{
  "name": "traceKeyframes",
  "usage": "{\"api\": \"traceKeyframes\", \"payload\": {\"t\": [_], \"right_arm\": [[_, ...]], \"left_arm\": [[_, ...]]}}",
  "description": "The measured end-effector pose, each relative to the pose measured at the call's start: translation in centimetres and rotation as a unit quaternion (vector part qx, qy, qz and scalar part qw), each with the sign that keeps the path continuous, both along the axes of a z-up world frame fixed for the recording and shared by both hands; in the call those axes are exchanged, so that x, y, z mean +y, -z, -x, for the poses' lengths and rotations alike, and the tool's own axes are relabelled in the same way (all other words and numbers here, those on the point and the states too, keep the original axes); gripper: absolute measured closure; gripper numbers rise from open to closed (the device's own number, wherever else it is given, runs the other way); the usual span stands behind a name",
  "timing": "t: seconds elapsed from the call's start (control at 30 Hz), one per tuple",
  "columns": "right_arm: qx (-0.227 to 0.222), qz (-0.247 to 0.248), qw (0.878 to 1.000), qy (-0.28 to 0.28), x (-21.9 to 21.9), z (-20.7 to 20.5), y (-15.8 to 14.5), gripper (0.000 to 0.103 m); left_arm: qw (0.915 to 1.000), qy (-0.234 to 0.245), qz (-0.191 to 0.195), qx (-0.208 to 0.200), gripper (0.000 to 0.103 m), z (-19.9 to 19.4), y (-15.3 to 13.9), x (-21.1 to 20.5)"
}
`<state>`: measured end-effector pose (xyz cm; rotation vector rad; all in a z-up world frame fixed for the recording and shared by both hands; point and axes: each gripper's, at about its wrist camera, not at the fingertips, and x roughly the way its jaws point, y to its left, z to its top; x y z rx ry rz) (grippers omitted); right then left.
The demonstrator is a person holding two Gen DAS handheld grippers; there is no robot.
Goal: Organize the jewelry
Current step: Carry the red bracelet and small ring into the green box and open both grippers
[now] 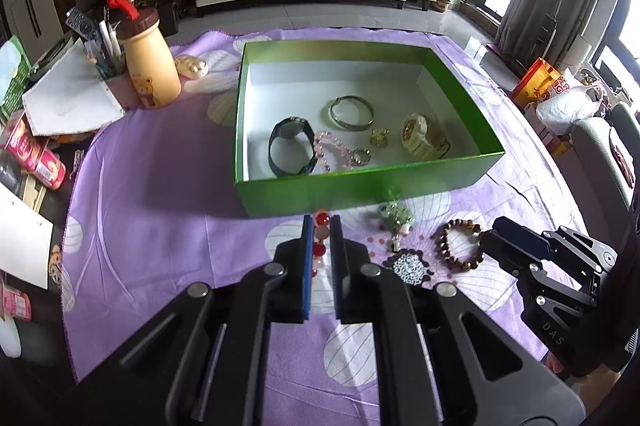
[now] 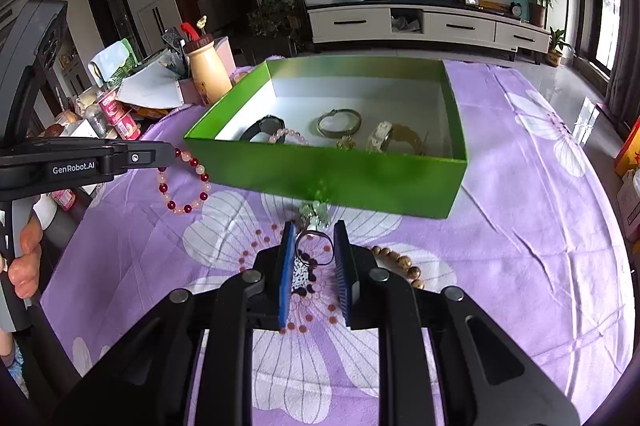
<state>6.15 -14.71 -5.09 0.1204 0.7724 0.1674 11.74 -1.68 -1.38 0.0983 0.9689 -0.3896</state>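
Left wrist view: left tongs clenched on a red-and-pink bead bracelet; beads show between the blue pads. In the right wrist view the same bracelet hangs as a loop from the tips of the left tongs, clear of the purple flowered cloth, just off the near left corner of the green box.

Right wrist view: right tongs grasping a silver ring with a dark-and-white patterned piece hanging below it; the ring spans the gap between the pads. In the left wrist view the right tongs sit near the right edge of the worktop, pads close together.

Green box open, white inside, in the middle of the worktop. Contents: black watch at left, pink bead bracelet beside it, silver bangle toward the back, small gold piece, cream-and-gold watch at right.

On the cloth along the near side of the box: pale green bead cluster, brown wooden bead bracelet, black-and-white beaded piece.

Far left corner of the worktop: tan bottle with brown lid, pen holder, papers, snack packets.

A hand grips the left handle at the left edge.
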Motion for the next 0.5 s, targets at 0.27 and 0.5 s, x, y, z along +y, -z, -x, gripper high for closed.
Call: {"api": "traceKeyframes", "payload": {"t": [0.27,0.5], "right_arm": [[-0.011,-0.008,1.0,0.004,-0.9,-1.8,-2.8,0.084],[-0.022,-0.011,1.0,0.017,-2.5,-4.6,-5.3,0.084]], "left_arm": [[0.9998,0.004,0.017,-0.006,0.096,-2.2,-2.5,-1.1],[0.9997,-0.003,0.025,-0.005,0.096,-5.7,-4.0,-1.9]]}}
